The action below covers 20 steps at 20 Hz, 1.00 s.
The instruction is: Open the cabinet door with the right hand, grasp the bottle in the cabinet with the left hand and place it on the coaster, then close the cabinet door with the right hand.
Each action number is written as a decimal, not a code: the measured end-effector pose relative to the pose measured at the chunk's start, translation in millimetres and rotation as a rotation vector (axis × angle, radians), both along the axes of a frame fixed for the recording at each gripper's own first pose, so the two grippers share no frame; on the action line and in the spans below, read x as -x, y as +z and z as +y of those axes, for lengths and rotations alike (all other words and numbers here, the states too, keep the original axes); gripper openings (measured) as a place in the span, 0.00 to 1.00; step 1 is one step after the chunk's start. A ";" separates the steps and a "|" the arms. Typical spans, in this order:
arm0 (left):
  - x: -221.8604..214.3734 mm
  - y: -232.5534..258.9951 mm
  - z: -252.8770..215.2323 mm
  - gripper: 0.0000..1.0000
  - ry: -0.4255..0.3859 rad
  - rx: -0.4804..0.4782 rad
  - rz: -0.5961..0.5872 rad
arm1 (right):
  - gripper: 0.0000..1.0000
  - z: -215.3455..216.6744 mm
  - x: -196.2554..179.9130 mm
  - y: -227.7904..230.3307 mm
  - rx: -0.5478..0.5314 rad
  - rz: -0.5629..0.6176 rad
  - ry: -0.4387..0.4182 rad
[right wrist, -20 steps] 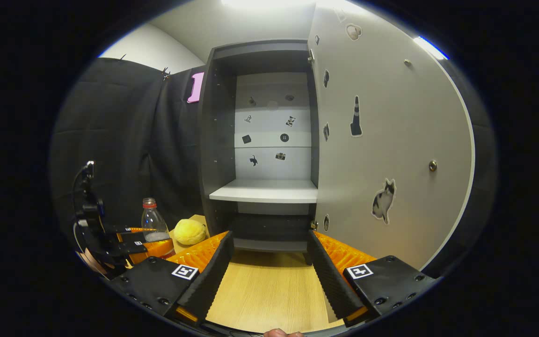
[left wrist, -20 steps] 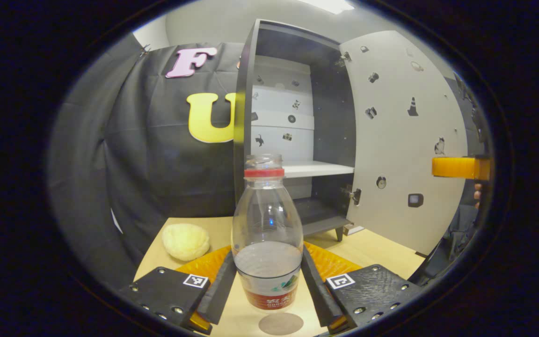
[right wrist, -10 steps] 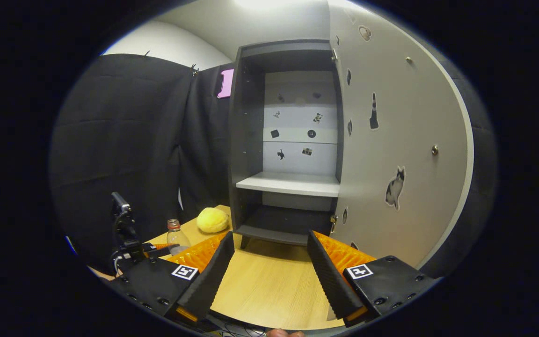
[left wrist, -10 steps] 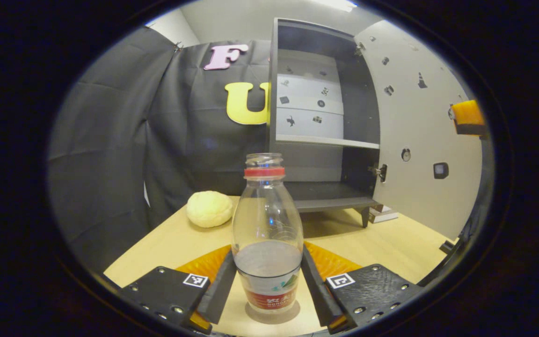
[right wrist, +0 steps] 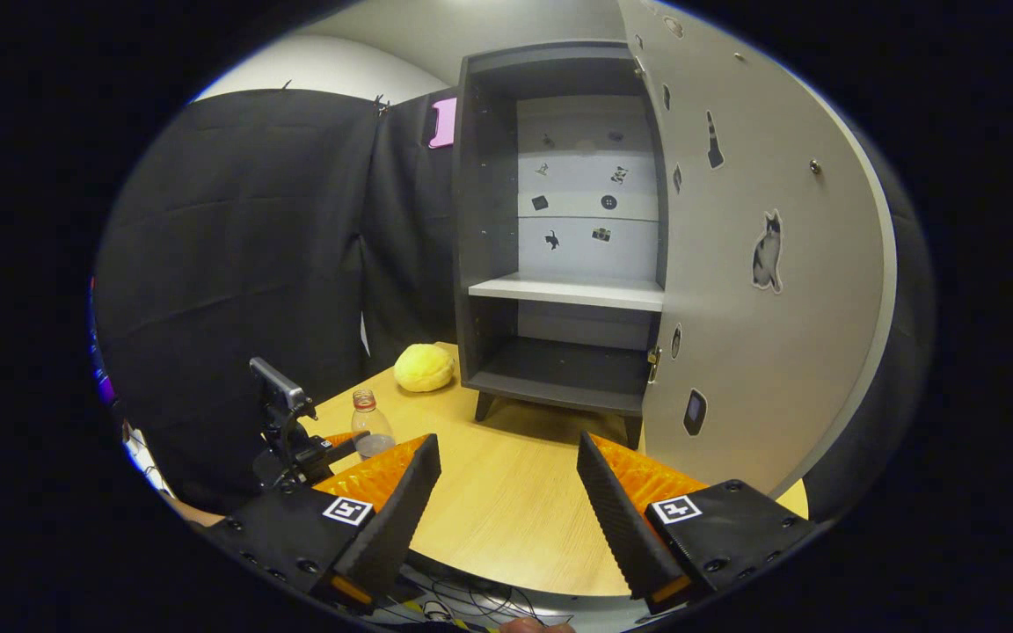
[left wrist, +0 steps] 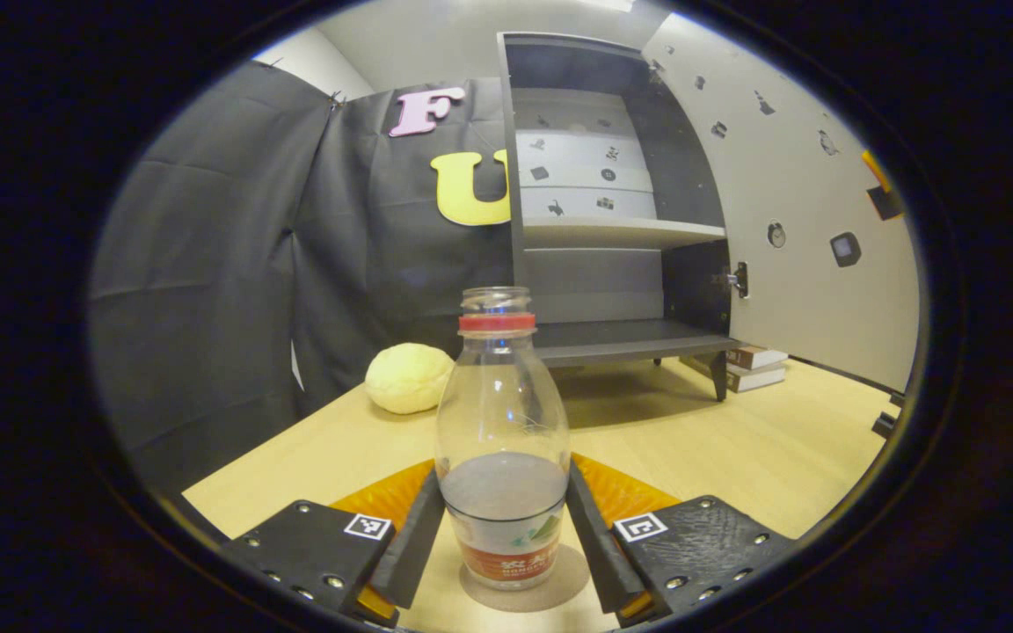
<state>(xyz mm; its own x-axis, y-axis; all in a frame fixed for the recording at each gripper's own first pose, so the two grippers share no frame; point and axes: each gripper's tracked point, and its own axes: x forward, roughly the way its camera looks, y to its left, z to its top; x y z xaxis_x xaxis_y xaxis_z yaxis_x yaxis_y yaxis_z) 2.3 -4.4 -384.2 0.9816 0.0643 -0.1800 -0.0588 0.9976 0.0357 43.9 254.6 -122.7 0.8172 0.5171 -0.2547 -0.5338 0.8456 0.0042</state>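
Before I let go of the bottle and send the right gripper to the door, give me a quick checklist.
1. Bottle upright: ok.
2. Bottle over the coaster: ok, the grey disc shows under its base.
3. Base resting fully on the coaster: cannot tell.
4. Left gripper fingers on both sides of the bottle: ok, not released yet.
5. Right gripper open and holding nothing: ok.
6. Cabinet door wide open, waiting to be closed: ok.

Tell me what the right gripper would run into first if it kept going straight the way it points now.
Probably the cabinet. The right gripper is open and holds nothing, and it points over bare table toward the cabinet's low bottom shelf. The open door stands just right of that line. Depth is hard to judge here.
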 end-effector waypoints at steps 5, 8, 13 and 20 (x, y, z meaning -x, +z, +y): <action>6.0 -6.1 3.0 0.75 0.025 0.007 0.018 | 0.99 9.5 1.9 -2.7 0.002 0.014 0.029; 12.4 0.9 2.4 0.91 0.024 0.017 0.023 | 0.95 11.2 2.3 3.2 0.001 -0.018 0.043; 42.4 4.6 -3.4 0.91 0.031 0.026 0.059 | 0.99 10.4 10.9 3.2 0.004 -0.025 0.076; 101.1 66.9 -4.4 0.92 0.124 0.040 0.042 | 0.99 4.2 28.0 27.2 -0.054 -0.040 0.146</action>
<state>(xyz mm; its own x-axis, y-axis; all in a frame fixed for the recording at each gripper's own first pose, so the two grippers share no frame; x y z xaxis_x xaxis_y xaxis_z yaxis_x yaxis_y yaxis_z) -98.8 -8.8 -317.3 0.9581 0.1768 -0.2252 -0.1812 0.9834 0.0012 15.9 258.9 -95.5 0.7412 0.6431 -0.1924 -0.6516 0.7582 0.0240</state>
